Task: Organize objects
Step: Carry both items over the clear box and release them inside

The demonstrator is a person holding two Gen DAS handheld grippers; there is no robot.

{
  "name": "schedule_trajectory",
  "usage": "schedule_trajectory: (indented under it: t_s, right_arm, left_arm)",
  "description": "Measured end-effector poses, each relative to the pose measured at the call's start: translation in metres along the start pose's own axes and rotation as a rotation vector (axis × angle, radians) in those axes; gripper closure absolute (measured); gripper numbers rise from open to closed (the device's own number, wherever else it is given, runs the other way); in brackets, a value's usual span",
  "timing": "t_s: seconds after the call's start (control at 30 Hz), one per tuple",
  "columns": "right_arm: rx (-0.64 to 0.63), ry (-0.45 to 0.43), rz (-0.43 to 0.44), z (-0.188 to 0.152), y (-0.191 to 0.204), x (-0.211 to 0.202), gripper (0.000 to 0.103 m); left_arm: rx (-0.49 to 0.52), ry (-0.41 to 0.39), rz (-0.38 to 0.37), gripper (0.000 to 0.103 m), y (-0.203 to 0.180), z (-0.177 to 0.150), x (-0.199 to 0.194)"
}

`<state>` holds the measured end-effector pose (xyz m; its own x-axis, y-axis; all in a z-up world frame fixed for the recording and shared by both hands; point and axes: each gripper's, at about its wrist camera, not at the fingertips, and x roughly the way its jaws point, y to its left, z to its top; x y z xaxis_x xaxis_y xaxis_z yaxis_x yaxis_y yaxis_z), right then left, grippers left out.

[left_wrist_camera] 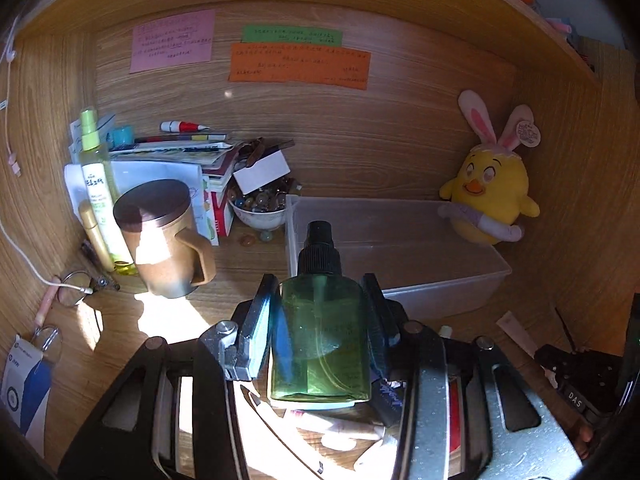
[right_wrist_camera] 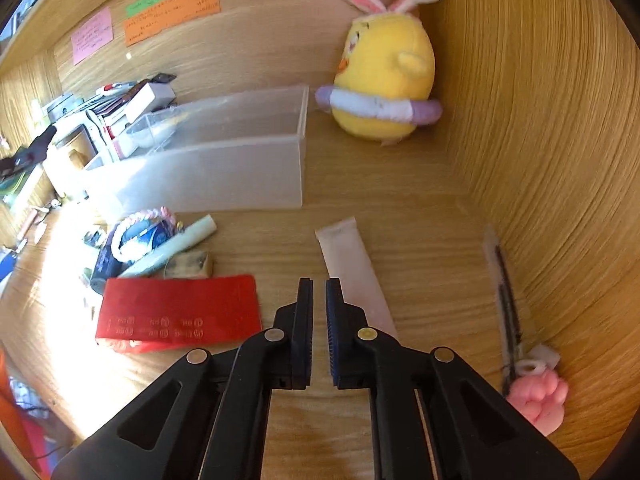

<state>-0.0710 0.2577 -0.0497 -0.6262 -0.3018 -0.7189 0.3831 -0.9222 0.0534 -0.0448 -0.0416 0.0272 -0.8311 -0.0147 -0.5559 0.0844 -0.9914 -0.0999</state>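
My left gripper is shut on a green spray bottle with a black pump top, held upright above the desk, just in front of the clear plastic bin. In the right wrist view my right gripper is shut with nothing between its pads, low over the wooden desk. A pale pink tube lies just beyond its right fingertip. The same clear bin stands farther back with nothing visible inside.
A yellow chick plush sits in the back right corner. A red packet and a pile of small items lie left of my right gripper. A brown lidded mug, a yellow-green spray bottle, books and a bead bowl crowd the left.
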Motion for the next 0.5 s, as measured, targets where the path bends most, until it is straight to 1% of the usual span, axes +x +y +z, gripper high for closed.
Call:
schedule_trajectory:
  t_s: [0.03, 0.07, 0.1, 0.13, 0.17, 0.23, 0.3, 0.43, 0.47, 0.5]
  right_arm:
    - [0.008, 0.011, -0.003, -0.002, -0.003, 0.0, 0.092]
    - [0.011, 0.014, -0.01, -0.004, -0.004, 0.001, 0.084]
    - [0.01, 0.013, -0.028, -0.006, -0.006, 0.0, 0.072]
    - [0.007, 0.009, -0.042, -0.007, -0.007, 0.0, 0.066]
    - [0.001, 0.005, -0.061, -0.009, -0.008, 0.0, 0.058]
    - [-0.01, 0.013, -0.087, -0.011, -0.011, 0.002, 0.057]
    - [-0.013, 0.04, -0.091, -0.013, -0.015, 0.008, 0.057]
    - [-0.005, 0.068, -0.089, -0.019, -0.023, 0.014, 0.057]
    - [-0.001, 0.068, -0.09, -0.02, -0.024, 0.015, 0.059]
    - [0.001, 0.059, -0.09, -0.021, -0.025, 0.014, 0.066]
  left_arm:
    - [0.007, 0.005, -0.006, 0.061, -0.002, 0.004, 0.005]
    - [0.012, 0.012, -0.011, 0.061, -0.003, 0.007, 0.01]
    - [0.016, 0.02, -0.018, 0.061, -0.004, 0.01, 0.015]
    - [0.019, 0.029, -0.028, 0.061, -0.005, 0.013, 0.02]
    - [0.019, 0.042, -0.036, 0.061, -0.006, 0.016, 0.026]
    - [0.018, 0.074, -0.057, 0.061, -0.007, 0.022, 0.039]
    - [0.017, 0.108, -0.068, 0.061, -0.008, 0.028, 0.053]
    - [0.027, 0.163, -0.059, 0.061, -0.01, 0.036, 0.078]
    - [0.028, 0.176, -0.058, 0.061, -0.011, 0.038, 0.084]
    - [0.028, 0.188, -0.056, 0.061, -0.011, 0.04, 0.089]
